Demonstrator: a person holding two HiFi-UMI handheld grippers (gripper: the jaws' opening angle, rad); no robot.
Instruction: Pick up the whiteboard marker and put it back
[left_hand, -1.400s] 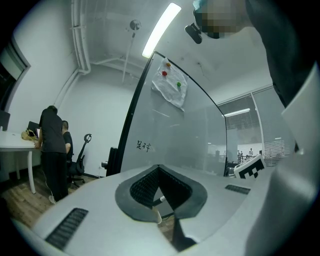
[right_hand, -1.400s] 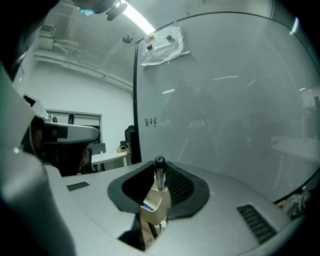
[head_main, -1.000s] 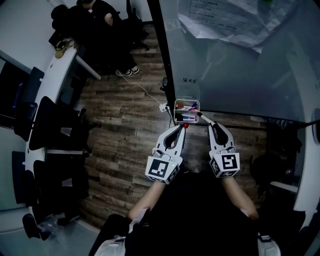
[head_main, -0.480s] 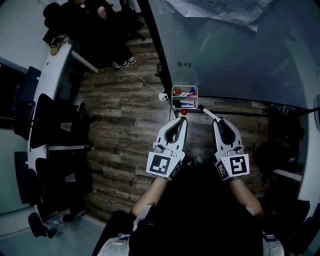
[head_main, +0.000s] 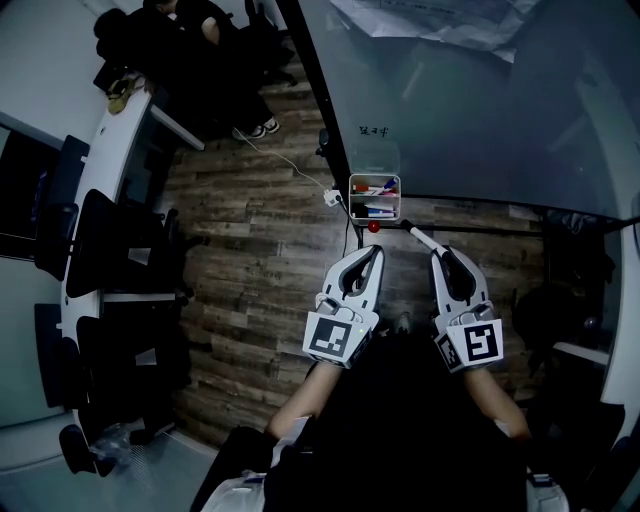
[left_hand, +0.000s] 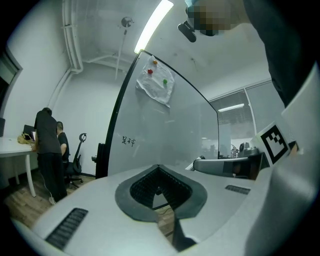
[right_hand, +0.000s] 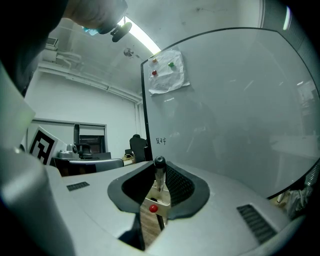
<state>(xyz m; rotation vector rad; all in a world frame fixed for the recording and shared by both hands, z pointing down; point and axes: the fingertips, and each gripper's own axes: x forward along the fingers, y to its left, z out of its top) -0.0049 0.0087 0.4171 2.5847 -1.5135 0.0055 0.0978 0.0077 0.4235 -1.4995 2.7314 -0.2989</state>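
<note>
Between ribbed right tongs (head_main: 438, 255), slim cylindrical marker (right_hand: 159, 176)

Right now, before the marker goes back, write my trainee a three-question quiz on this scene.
1. True or false: the left claw holds the whiteboard marker.
2. Where does the pen tray sit? A) on the floor B) on the whiteboard C) on a desk
3. Fill in: the small ball beside the pen tray is coloured ___.

Key: 1 false, the right claw is shut on it and the left claw is shut on nothing; 2 B; 3 red.
</note>
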